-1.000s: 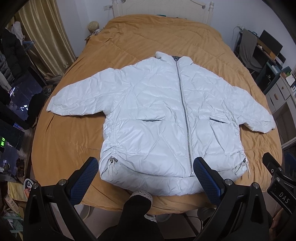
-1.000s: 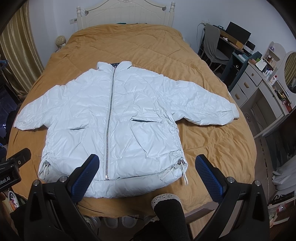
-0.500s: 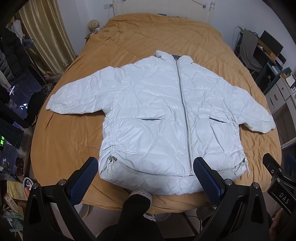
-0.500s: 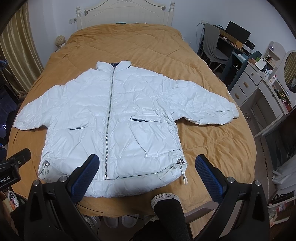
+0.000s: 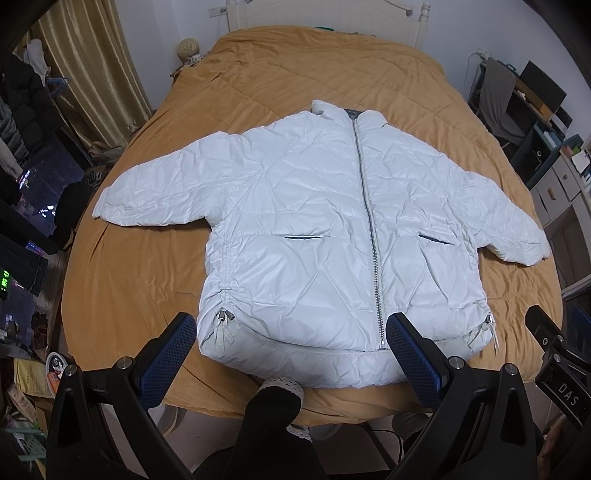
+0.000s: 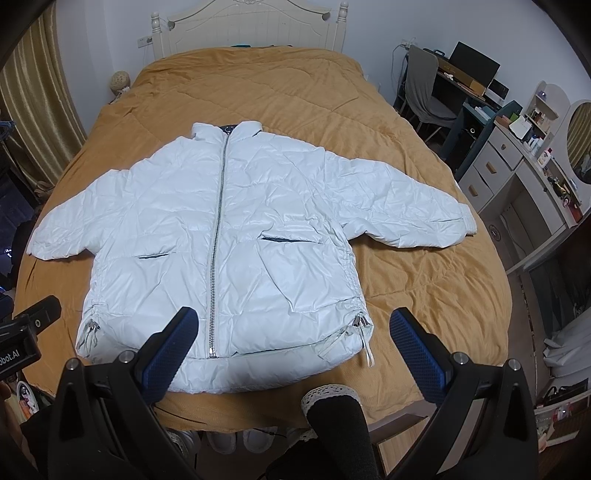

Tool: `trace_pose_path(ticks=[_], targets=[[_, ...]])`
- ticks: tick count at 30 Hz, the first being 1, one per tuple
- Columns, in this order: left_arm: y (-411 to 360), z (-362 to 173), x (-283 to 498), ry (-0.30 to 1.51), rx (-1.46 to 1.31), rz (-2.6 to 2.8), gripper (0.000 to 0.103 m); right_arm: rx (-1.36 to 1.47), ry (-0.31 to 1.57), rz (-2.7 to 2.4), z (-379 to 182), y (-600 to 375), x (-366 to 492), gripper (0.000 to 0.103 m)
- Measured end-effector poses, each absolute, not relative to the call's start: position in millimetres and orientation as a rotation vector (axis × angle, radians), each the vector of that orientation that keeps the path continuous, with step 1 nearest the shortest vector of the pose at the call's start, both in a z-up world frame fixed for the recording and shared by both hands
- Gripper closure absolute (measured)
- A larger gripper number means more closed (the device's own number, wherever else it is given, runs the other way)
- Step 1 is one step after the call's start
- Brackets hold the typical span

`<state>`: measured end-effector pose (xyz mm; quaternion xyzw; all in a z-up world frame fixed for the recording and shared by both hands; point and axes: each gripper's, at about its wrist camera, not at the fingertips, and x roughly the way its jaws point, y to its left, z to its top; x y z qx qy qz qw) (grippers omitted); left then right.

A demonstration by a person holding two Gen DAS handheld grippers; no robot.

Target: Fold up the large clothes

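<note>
A white puffer jacket [image 5: 325,229] [image 6: 229,236] lies flat and zipped on the mustard bedspread [image 5: 303,81] [image 6: 266,96], collar toward the headboard and both sleeves spread out sideways. Its hem reaches the near edge of the bed. My left gripper [image 5: 291,332] hovers open above the hem's left half, with nothing between its blue pads. In the right wrist view my right gripper [image 6: 293,328] is open too, over the hem's right half and its drawstring toggle [image 6: 360,321]. Neither gripper touches the jacket.
A white headboard [image 6: 251,26] stands at the far end. Gold curtains [image 5: 92,62] and dark clutter line the left side. A chair [image 6: 424,88], desk and white drawers [image 6: 495,173] stand on the right. A black-socked foot [image 5: 273,402] rests near the bed's edge.
Both views have shifted very slightly; the jacket sits a touch higher in the left wrist view. Jacket and grippers are otherwise unchanged.
</note>
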<state>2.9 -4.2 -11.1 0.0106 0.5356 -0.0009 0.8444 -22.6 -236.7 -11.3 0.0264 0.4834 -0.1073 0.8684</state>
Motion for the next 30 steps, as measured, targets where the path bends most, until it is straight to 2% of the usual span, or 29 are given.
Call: trace_pose_path(ticks=[22,30], targets=[[9,-12,3,1.119,-0.012,0.027,0.000,0.065,1.005,-0.227,-15,-238,-27,0.000],[63,-6,27,1.108,-0.141,0.047,0.000,0.033,0.994,-0.172,-4,-211,-9,0.000]])
